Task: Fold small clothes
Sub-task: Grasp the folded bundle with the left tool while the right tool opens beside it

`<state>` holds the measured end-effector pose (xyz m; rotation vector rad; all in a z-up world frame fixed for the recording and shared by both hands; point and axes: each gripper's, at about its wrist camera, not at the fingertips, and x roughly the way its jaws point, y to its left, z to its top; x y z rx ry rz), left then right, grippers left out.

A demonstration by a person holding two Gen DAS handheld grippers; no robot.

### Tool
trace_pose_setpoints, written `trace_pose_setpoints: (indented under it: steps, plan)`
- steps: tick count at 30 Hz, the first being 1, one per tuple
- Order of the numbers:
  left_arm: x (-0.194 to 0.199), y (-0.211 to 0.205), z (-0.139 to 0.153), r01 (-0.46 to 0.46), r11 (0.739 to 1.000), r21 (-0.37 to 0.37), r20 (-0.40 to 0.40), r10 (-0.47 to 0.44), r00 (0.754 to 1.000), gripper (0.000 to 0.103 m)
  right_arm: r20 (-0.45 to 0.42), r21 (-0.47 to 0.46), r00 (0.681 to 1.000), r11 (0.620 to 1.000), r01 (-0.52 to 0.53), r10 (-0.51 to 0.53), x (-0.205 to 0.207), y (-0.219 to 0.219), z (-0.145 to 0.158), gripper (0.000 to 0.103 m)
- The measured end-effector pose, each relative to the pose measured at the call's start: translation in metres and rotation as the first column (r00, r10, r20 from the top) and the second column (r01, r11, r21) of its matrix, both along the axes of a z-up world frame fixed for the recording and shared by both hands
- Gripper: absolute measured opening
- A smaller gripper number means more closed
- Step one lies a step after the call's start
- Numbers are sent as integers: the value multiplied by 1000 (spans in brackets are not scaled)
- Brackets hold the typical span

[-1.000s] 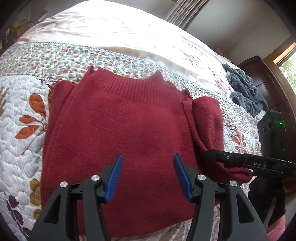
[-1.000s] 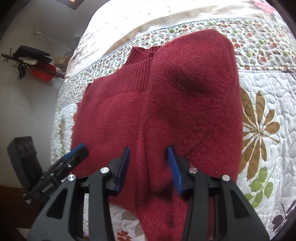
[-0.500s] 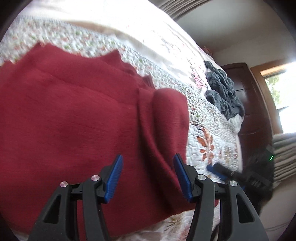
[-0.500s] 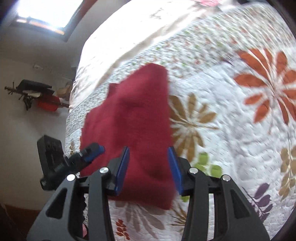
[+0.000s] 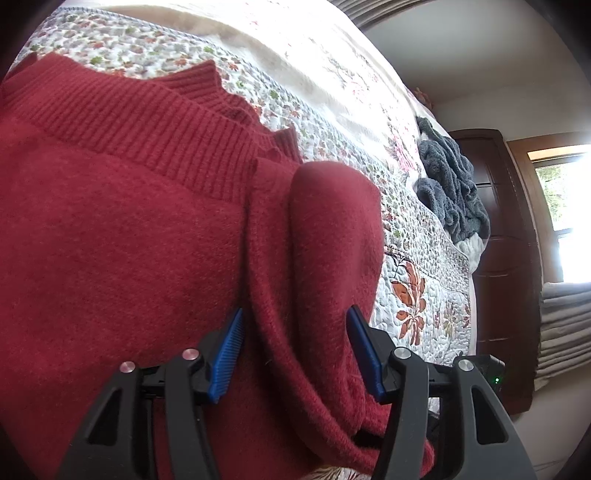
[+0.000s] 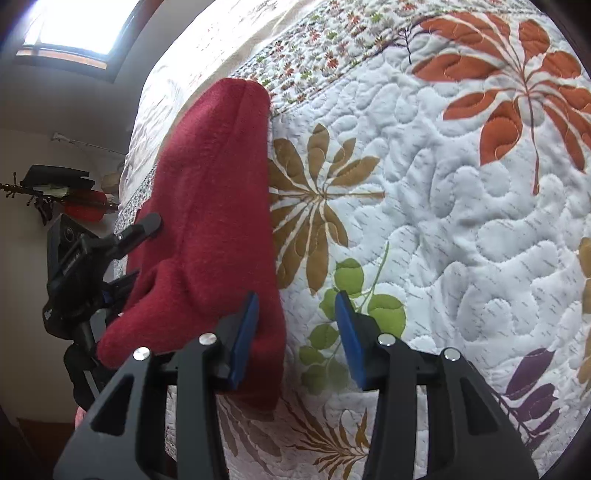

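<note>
Left wrist view showed the red sweater (image 5: pixel 129 240) lying on the quilted bed (image 5: pixel 424 280). Both the left gripper (image 5: pixel 295 350) and right gripper (image 6: pixel 293 334) had fingers apart, gripping nothing. Soft, light knit; probably best pinched at its folded sleeve edge.

We see a bed under a white quilt (image 6: pixel 461 206) stitched with orange, tan and green leaves, a grey fluffy blanket (image 5: pixel 452 188) heaped near its far edge, a dark wooden cabinet (image 5: pixel 502 236) beyond, and a bright window (image 6: pixel 77 26).
</note>
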<state>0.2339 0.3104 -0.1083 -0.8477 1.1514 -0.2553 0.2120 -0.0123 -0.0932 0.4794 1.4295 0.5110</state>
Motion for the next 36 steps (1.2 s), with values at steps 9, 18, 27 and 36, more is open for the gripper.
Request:
trace_pose_setpoints:
  steps: [9,18,27,36]
  plan:
    - [6,-14,6,10,999,42,34,-11,999,18,-7,3,1000,1000,0,0,-1,4,-4,43]
    - [-8,-2,43,13,998,60,151,-22,988,14,36,-17,999,1000,-19,20,-5,14,13,43]
    - [-25,50,72,-22,996,85,202,5,979,14,61,19,996,997,-71,69,-9,42,25,44]
    - [-45,111,74,-97,992,80,209,78,975,14,64,42,990,991,-128,125,-15,80,25,45]
